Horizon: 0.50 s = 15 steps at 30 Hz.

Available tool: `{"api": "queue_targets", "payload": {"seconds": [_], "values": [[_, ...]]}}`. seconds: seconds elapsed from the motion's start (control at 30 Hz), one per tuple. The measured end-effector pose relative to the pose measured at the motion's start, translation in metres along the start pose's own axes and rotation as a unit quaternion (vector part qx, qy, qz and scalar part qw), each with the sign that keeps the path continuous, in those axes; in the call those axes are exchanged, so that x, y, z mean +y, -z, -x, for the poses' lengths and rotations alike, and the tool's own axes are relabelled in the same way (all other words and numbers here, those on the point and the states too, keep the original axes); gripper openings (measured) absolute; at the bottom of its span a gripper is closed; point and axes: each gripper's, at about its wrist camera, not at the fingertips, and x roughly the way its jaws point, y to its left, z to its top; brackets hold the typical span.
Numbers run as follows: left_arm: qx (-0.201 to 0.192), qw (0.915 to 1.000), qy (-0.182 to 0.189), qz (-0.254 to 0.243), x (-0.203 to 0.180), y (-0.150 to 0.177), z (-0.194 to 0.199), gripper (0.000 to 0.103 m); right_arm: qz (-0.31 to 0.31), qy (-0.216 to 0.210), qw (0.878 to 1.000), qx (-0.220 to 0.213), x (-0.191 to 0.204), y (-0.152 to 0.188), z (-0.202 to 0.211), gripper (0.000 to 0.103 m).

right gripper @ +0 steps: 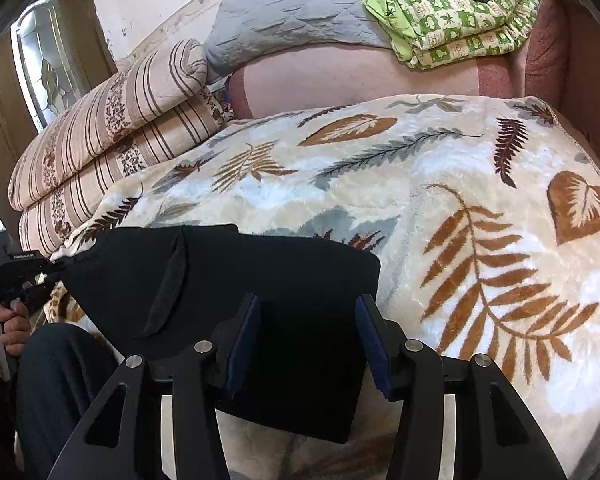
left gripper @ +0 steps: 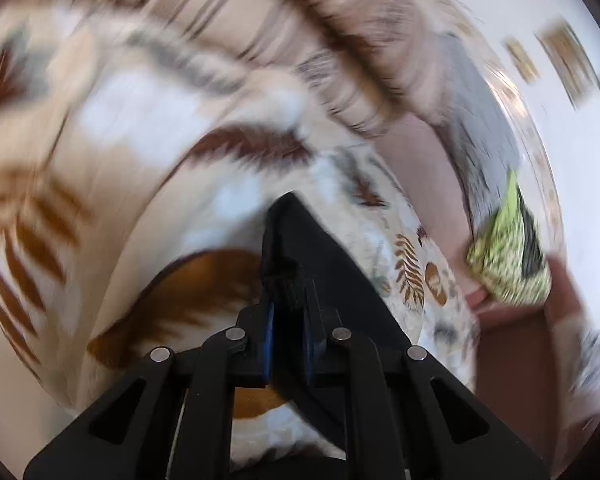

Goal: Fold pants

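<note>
The black pants (right gripper: 268, 276) lie folded on the leaf-patterned blanket (right gripper: 460, 184). My right gripper (right gripper: 308, 320) is open just above the near part of the pants, with its blue pads (right gripper: 244, 340) on either side of the cloth. My left gripper (right gripper: 32, 276) shows at the far left of the right wrist view, pinching the left edge of the pants. In the blurred left wrist view the left gripper (left gripper: 288, 300) is shut on the black pants (left gripper: 300, 240), which run up from its fingertips.
A striped folded quilt (right gripper: 112, 140) lies at the left back. A grey quilt (right gripper: 292, 20) and a green patterned blanket (right gripper: 460, 20) lie on the pink couch back (right gripper: 360, 76). A person's hand (right gripper: 4, 328) and dark-clad leg (right gripper: 60, 380) are at the lower left.
</note>
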Motion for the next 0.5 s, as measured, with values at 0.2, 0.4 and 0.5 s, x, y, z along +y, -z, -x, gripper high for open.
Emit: {"api": "queue_targets", "payload": {"seconds": [0.2, 0.4, 0.5], "values": [[-0.036, 0.9857, 0.016, -0.164, -0.063, 0.008, 0.015, 0.009, -0.017, 0.002, 1.000, -0.004, -0.006, -0.001, 0.002, 0.051], [-0.030, 0.9576, 0.036, -0.284, -0.107, 0.025, 0.018, 0.009, -0.023, 0.002, 1.000, -0.014, -0.010, -0.003, 0.008, 0.051], [-0.039, 0.9692, 0.009, -0.243, -0.093, 0.012, 0.021, 0.009, -0.024, -0.027, 0.999, -0.038, -0.006, -0.006, 0.017, 0.053]]}}
